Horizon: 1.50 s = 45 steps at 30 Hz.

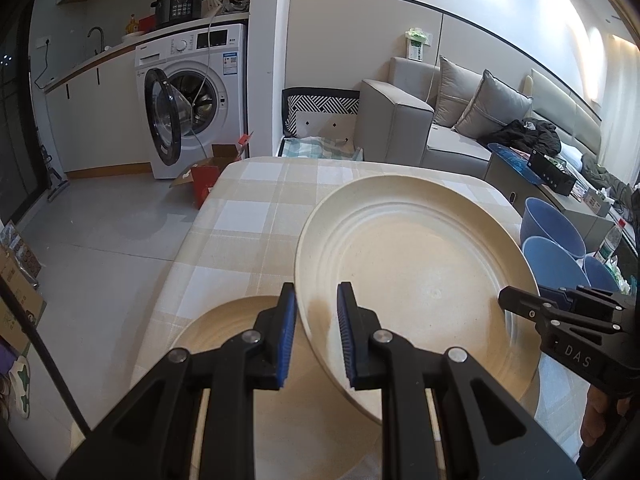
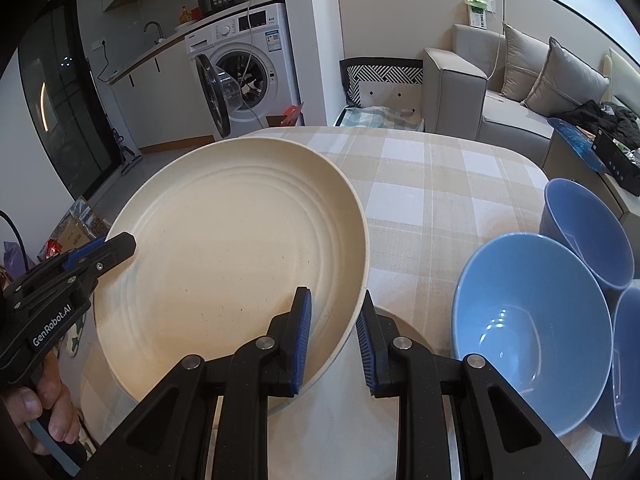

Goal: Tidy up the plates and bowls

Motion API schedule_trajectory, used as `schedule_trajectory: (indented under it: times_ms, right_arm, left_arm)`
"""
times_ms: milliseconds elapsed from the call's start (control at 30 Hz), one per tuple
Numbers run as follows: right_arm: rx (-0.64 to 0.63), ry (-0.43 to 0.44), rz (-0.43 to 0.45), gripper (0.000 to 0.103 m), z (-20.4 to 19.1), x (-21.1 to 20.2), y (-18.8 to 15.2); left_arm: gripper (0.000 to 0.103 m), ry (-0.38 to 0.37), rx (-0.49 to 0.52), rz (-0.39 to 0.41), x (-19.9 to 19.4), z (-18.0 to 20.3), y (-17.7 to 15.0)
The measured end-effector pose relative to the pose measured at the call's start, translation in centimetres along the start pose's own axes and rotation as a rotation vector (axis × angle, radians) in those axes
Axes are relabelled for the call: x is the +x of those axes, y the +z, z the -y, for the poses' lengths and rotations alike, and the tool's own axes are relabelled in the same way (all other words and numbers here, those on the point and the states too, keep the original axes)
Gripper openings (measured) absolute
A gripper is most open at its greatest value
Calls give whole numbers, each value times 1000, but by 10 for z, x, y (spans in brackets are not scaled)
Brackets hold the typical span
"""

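Note:
A large cream ridged plate (image 1: 408, 264) (image 2: 232, 248) hangs tilted over the checked tablecloth, held from both sides. My left gripper (image 1: 316, 328) is shut on its left rim, and shows in the right wrist view as black jaws (image 2: 120, 246) with a hand below. My right gripper (image 2: 335, 336) is shut on the plate's right rim; its tip (image 1: 516, 304) is in the left wrist view. A second cream plate (image 1: 224, 332) lies on the cloth under my left gripper. Three blue bowls (image 2: 528, 320) stand close together at the table's right side (image 1: 552, 264).
The table (image 2: 432, 168) with its beige checked cloth ends in a rounded far edge. Beyond it are a washing machine (image 1: 192, 92) with its door open, a red box (image 1: 206, 184) on the floor and a grey sofa (image 1: 460, 120).

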State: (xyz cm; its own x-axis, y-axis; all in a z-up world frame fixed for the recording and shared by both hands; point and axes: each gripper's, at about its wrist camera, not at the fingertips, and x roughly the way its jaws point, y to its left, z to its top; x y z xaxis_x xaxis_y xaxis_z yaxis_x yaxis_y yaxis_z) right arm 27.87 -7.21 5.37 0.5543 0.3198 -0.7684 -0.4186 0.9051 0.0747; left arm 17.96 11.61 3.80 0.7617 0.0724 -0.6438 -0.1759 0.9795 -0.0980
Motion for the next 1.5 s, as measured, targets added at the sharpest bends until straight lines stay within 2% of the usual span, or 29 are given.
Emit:
schedule_trajectory:
  times_ms: [467, 733, 1500]
  right_arm:
    - [39, 11, -33, 22, 6, -6, -44]
    - [54, -12, -44, 22, 14, -8, -65]
    - [97, -35, -58, 22, 29, -18, -92]
  left_arm:
    - [18, -6, 33, -39, -4, 12, -33]
    - [18, -17, 47, -59, -1, 22, -48]
    - [18, -39, 98, -68, 1, 43, -60]
